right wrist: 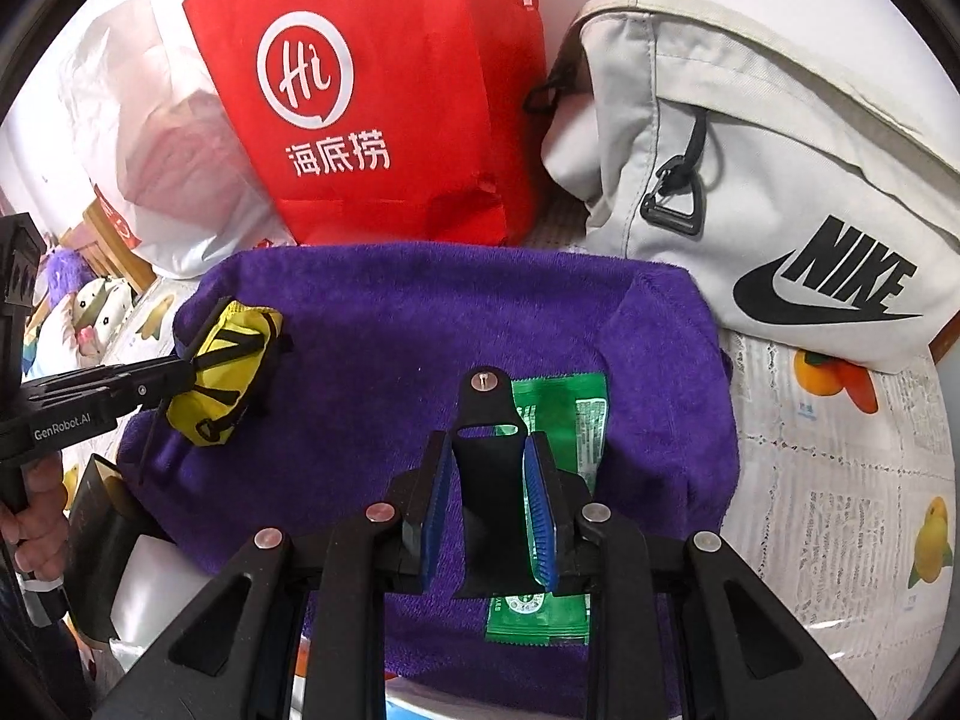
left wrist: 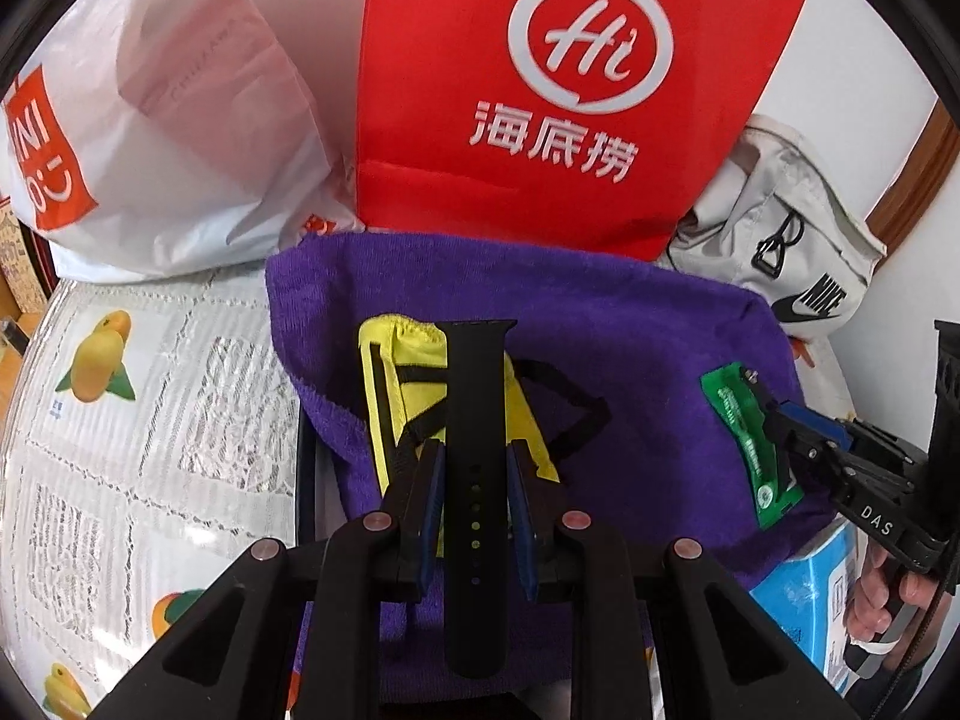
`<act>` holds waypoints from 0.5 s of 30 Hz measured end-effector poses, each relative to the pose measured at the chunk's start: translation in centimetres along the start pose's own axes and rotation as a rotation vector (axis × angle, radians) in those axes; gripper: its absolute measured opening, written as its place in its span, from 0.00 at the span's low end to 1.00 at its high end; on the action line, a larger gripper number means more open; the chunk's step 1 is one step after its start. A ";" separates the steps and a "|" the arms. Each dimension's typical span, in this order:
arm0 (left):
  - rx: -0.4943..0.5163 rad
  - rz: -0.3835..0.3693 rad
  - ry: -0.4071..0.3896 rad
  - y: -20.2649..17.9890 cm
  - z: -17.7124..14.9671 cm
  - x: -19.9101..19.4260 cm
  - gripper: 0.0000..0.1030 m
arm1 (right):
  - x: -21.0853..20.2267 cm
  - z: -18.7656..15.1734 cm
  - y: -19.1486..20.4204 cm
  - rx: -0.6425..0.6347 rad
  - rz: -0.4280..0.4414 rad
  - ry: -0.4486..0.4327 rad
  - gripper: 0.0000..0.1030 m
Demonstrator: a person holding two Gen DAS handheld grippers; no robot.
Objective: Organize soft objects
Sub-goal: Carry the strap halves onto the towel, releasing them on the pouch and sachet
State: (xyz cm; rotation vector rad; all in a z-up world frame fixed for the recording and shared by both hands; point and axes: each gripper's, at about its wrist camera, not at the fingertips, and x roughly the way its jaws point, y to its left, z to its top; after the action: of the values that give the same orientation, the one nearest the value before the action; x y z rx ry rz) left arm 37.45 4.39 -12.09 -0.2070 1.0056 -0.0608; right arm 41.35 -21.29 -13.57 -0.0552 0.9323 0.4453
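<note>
1. Black, holed strap piece (left wrist: 477, 480) is clamped between the blue pads of the left gripper (left wrist: 477, 474), above a yellow pouch (left wrist: 414, 396) on the purple towel (left wrist: 630, 336).
2. The right gripper (right wrist: 489, 498) is closed on a shorter black strap piece with a metal stud (right wrist: 485, 450), over a green sachet (right wrist: 564, 420) lying on the same towel.
3. The towel rests on a lace tablecloth printed with fruit (left wrist: 120, 420); behind stand a red paper bag (left wrist: 540, 90), a white plastic bag (left wrist: 180, 120) and a grey Nike bag (right wrist: 780, 180).
4. Only the right view shows plush toys (right wrist: 90, 306) far left; only the left view shows a blue box (left wrist: 804, 594) under the towel's edge.
</note>
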 end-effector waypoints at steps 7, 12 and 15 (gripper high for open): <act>0.002 0.000 0.000 0.4 -0.7 -0.8 0.20 | -1.4 -0.6 -0.1 0.023 0.003 -0.034 0.46; 0.004 0.010 -0.023 0.8 -1.5 -2.8 0.35 | -3.6 -1.7 0.2 0.054 0.013 -0.060 0.47; -0.006 0.011 -0.038 1.1 -2.3 -4.3 0.35 | -5.5 -2.9 1.2 0.054 0.020 -0.085 0.53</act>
State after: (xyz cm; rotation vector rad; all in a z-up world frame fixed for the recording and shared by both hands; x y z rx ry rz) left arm 33.14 5.75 -9.99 -0.2072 0.9691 -0.0436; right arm 35.83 -22.78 -10.88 0.0224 0.8617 0.4375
